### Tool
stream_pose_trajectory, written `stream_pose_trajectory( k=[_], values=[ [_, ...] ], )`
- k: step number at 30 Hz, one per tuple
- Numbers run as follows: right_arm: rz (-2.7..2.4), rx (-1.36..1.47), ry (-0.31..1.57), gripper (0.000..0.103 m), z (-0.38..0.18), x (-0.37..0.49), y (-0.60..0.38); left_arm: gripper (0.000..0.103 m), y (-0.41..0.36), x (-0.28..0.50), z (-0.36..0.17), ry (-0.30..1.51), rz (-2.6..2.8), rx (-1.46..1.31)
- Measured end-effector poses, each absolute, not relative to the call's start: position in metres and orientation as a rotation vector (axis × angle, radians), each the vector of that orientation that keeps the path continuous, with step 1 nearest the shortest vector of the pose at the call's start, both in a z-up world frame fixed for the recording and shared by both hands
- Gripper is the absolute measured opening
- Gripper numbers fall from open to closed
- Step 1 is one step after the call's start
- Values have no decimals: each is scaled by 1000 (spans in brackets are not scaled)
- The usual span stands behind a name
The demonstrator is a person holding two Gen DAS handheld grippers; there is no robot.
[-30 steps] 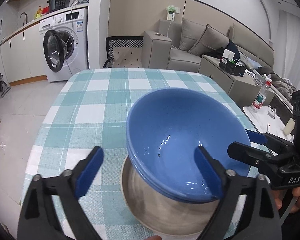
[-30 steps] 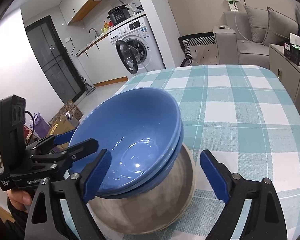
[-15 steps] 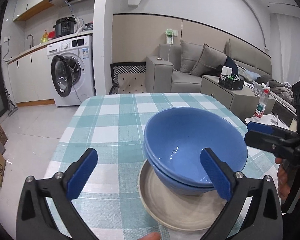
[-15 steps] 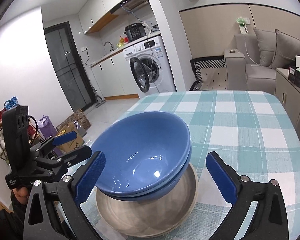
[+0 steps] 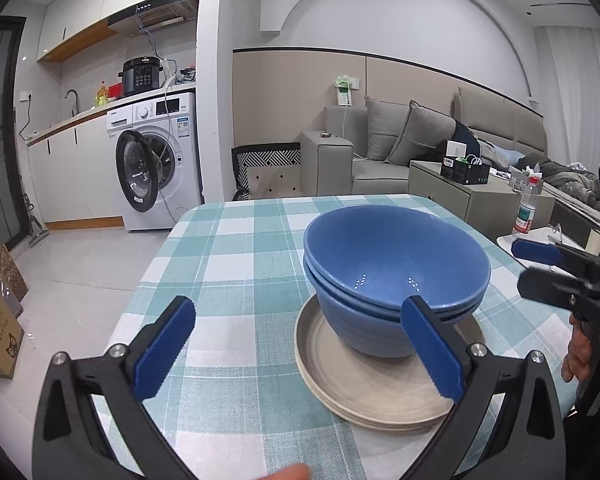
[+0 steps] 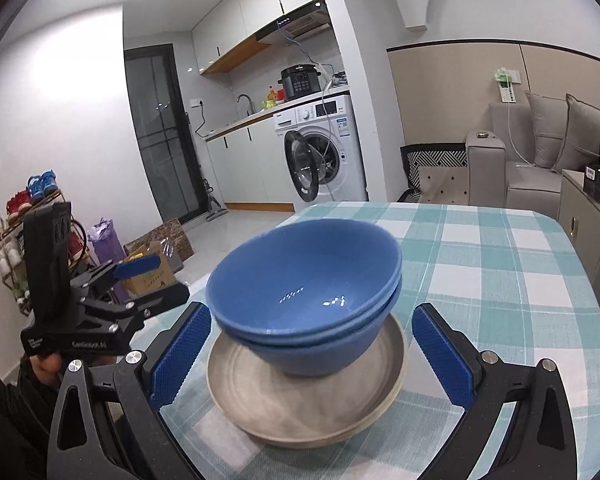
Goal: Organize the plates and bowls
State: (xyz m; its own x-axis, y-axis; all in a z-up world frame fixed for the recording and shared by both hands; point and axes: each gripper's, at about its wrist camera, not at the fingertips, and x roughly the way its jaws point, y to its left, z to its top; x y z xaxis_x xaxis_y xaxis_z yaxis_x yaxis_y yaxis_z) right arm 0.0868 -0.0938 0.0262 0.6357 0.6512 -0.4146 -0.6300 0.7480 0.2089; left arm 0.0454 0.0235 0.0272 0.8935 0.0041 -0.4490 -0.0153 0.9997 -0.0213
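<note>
Two nested blue bowls sit on a stack of beige plates on the checked tablecloth. They also show in the right wrist view as bowls on plates. My left gripper is open and empty, held back from the stack on its near left. My right gripper is open and empty, its fingers apart on either side of the stack, not touching it. Each gripper shows in the other's view: the right one and the left one.
The teal and white checked table ends close to me. A washing machine with its door open stands beyond it, a grey sofa and a side cabinet to the right. Cardboard boxes lie on the floor at left.
Both grippers have pulled back and up from the bowls. The left finger that was inside the upper bowl is out of it. The bowls stay stacked on the plates.
</note>
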Motion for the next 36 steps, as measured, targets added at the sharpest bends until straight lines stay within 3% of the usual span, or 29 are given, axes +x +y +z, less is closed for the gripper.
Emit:
stream_pose_trajectory(
  k=[36],
  values=[
    [738, -12, 343, 102, -8, 22, -107, 103, 12, 14, -4, 388, 17, -30]
  ],
)
